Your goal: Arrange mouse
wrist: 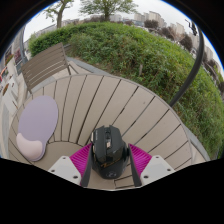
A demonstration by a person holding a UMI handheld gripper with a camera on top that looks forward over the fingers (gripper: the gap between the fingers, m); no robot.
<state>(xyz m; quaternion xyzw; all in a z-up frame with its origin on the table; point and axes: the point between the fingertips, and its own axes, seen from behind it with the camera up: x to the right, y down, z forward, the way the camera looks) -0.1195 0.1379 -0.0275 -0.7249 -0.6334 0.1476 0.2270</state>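
1. We see no container here, only a round slatted table (pixel 120 100) with a pale mouse pad (pixel 38 118) lying on it off to the left.
2. The black mouse (pixel 108 150) sits between the gripper (pixel 110 160) fingers, its long axis running straight ahead (cable toward us).
3. The pink pads (pixel 82 158) flank it closely; we cannot tell whether they press it.

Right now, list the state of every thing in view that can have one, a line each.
mouse: upright on the table, between the fingers, cable trailing toward the camera.
gripper: fingers open, one on each side of the mouse; contact unclear.
mouse pad: lying flat on the table, beside the mouse, apart from it, nothing on it.
round slatted table: bearing mouse and mouse pad.
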